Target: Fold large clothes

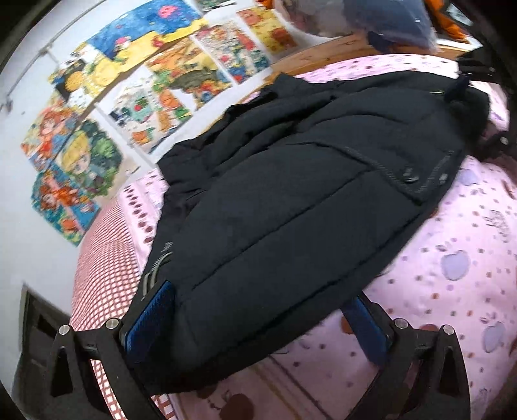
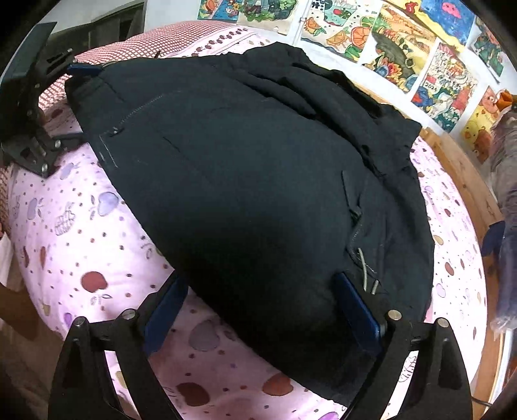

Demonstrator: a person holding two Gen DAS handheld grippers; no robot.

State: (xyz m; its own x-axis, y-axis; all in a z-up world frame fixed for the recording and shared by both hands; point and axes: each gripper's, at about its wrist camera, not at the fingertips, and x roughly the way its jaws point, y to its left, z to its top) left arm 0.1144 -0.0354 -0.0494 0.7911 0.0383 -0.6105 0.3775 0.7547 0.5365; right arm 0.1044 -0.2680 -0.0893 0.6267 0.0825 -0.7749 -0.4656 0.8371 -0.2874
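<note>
A large black padded jacket (image 1: pixel 290 200) lies folded on a pink apple-print bedsheet (image 1: pixel 452 258); it also shows in the right wrist view (image 2: pixel 242 194). My left gripper (image 1: pixel 258 323) is open, its blue pads (image 1: pixel 152 320) standing wide on either side of the jacket's near edge. My right gripper (image 2: pixel 261 310) is open in the same way around the opposite edge, blue pads (image 2: pixel 358 313) apart. The left gripper also shows at the far left of the right wrist view (image 2: pixel 84 69); the right gripper shows at the top right of the left wrist view (image 1: pixel 465 84).
The bedsheet (image 2: pixel 80 226) covers the bed. A red-checked cloth (image 1: pixel 103 252) lies along the wall side. Colourful drawings (image 1: pixel 155 84) hang on the white wall. A wooden bed frame (image 2: pixel 465 174) runs along the edge, with bagged clothes (image 1: pixel 387 22) beyond it.
</note>
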